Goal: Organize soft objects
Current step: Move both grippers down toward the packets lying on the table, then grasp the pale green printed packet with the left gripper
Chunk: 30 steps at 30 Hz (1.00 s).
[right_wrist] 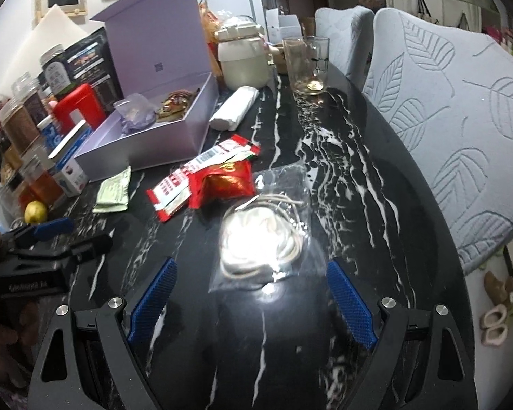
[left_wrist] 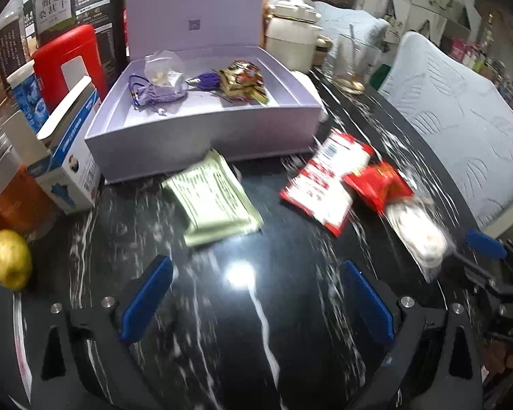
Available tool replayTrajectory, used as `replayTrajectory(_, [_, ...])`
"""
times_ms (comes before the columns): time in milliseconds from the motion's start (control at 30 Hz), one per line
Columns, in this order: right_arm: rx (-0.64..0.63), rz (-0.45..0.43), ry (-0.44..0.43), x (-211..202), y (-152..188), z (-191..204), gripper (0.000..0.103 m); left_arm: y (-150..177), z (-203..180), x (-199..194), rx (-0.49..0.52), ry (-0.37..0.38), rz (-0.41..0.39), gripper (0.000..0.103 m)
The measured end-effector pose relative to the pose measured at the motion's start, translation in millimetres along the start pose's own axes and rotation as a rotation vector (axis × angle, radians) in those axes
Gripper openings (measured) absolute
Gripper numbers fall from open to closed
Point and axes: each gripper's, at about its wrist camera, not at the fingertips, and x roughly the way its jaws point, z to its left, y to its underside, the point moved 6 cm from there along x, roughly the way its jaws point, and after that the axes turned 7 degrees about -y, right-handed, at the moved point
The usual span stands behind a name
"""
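I see the open lilac cardboard box (left_wrist: 201, 136) on the black marbled bench (right_wrist: 342, 177); in front of it lie a pale green sachet (left_wrist: 212, 201), red-and-white packets (right_wrist: 201, 177) and a clear bag of coiled white cord (right_wrist: 260, 239). My right hand-held gripper (right_wrist: 251, 302) gapes empty before that bag; I'd pinch its middle. Only the left view shows my left hand-held gripper (left_wrist: 256, 300), also open, and the box's contents.
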Motion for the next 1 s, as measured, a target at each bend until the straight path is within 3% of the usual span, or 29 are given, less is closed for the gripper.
replayTrajectory(200, [-0.033, 0.026, 0.039, 11, -19, -5, 0.09, -23, 15, 28, -0.077, -0.034, -0.01, 0.101])
replayTrajectory(400, [-0.04, 0.021, 0.047, 21, -32, -8, 0.09, -34, 29, 53, -0.167, -0.019, 0.026, 0.101])
replayTrajectory(667, [-0.026, 0.052, 0.031, 33, -32, -12, 0.09, -34, 16, 63, -0.045, -0.123, 0.008, 0.101])
replayTrajectory(1000, [-0.012, 0.065, 0.002, 40, -33, -15, 0.09, -36, 20, 63, -0.059, -0.127, -0.015, 0.101])
